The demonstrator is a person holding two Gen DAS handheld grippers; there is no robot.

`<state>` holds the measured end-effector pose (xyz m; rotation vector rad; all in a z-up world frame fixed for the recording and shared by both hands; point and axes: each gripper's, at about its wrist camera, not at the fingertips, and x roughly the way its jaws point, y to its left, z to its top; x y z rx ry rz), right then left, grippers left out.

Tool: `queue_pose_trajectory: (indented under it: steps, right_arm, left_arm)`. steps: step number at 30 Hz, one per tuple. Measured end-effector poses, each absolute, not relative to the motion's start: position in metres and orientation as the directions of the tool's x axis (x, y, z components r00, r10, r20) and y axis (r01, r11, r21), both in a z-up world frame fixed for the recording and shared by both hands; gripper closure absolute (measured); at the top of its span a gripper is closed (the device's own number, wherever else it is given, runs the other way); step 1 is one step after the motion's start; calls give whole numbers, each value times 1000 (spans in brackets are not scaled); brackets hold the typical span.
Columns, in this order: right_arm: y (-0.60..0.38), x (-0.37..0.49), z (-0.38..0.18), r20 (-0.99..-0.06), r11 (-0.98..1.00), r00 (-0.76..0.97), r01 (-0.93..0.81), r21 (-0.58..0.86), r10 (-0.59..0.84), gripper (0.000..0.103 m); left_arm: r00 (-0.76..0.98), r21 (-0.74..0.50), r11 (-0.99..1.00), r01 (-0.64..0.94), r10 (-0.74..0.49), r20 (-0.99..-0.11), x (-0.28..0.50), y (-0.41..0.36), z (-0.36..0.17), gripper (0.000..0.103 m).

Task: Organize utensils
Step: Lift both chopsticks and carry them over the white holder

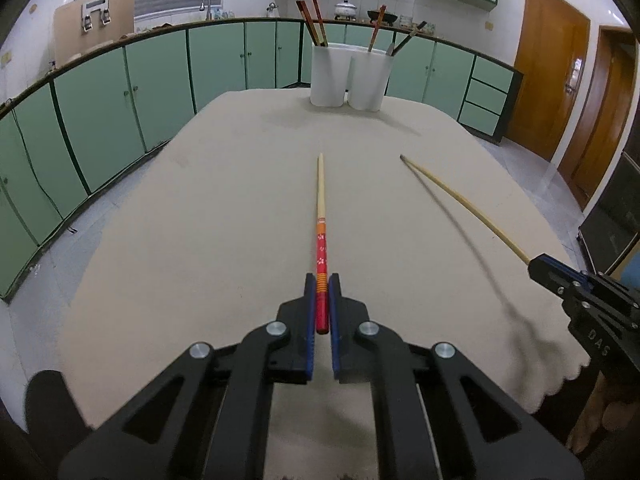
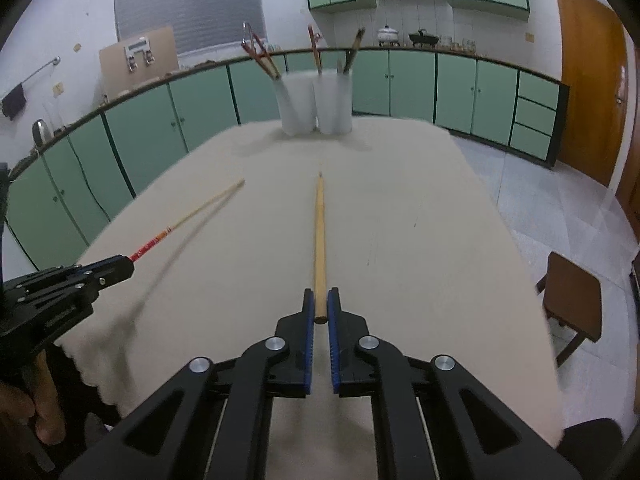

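My left gripper (image 1: pixel 322 280) is shut on a red-handled chopstick (image 1: pixel 320 216) that points forward above the table; both also show in the right wrist view, gripper (image 2: pixel 124 264) and chopstick (image 2: pixel 188 216). My right gripper (image 2: pixel 320 296) is shut on a plain wooden chopstick (image 2: pixel 319 236), also held above the table; in the left wrist view the gripper (image 1: pixel 538 265) and chopstick (image 1: pixel 460 204) are at the right. Two white holders (image 1: pixel 328 76) (image 1: pixel 370 80) with utensils stand at the table's far end, well ahead of both grippers.
A beige cloth covers the table (image 1: pixel 200 240). Green cabinets (image 1: pixel 160 80) line the room behind. A brown stool (image 2: pixel 572 300) stands to the table's right, and wooden doors (image 1: pixel 548 80) are at the far right.
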<state>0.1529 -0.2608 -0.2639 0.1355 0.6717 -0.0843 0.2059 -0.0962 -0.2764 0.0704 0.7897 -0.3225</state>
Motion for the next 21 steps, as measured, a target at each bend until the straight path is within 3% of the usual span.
queue_pose_trajectory:
  steps: [11, 21]
  right_arm:
    - [-269, 140, -185, -560, 991, 829, 78, 104, -6, 96]
    - [-271, 167, -142, -578, 998, 815, 4, 69, 36, 96]
  left_arm:
    - [662, -76, 938, 337, -294, -689, 199, -93, -205, 98]
    - [669, -77, 914, 399, -347, -657, 203, -100, -160, 98]
